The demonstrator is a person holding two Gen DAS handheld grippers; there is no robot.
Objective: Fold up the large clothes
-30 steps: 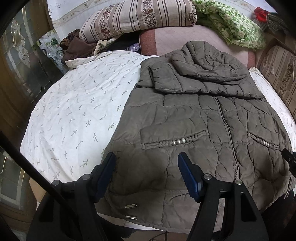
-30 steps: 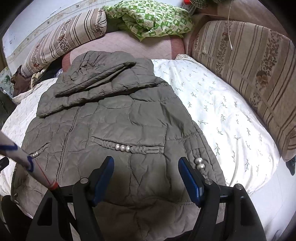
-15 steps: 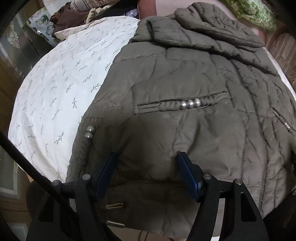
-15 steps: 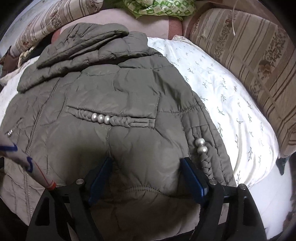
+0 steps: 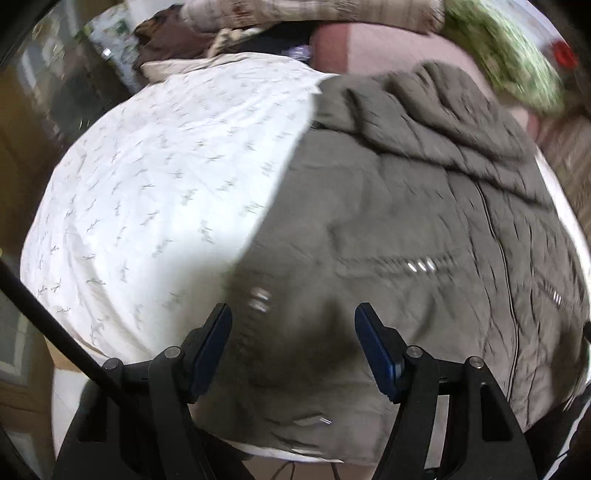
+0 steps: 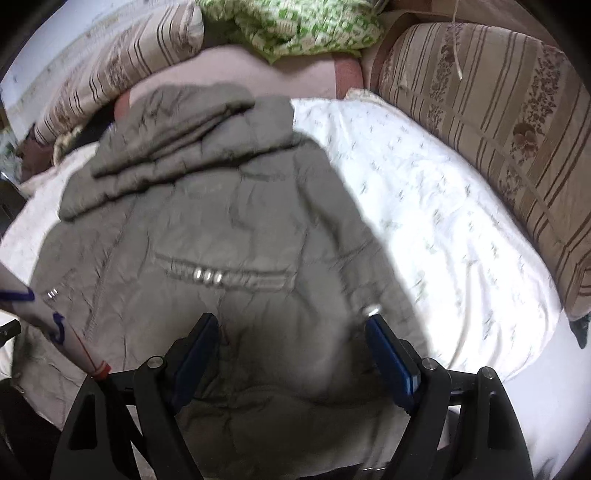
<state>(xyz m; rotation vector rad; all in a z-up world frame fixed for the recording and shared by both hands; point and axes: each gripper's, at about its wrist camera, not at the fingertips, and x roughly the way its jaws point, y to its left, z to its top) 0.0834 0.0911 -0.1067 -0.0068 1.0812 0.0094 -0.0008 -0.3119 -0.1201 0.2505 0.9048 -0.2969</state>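
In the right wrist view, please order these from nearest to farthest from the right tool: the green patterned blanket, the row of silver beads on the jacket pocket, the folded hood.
From the right tool:
1. Row of silver beads on the olive quilted jacket's pocket, just ahead, slightly left.
2. Folded hood, farther up, left.
3. Green patterned blanket, at the top, behind the jacket.

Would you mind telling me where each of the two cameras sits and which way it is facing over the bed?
Left wrist: sits on the left gripper, looking forward over the jacket hem and its left side; both open fingers show.
Right wrist: sits on the right gripper, looking forward over the jacket's right side toward the striped cushion; both open fingers show.
Shared: the jacket, white sheet and green blanket.
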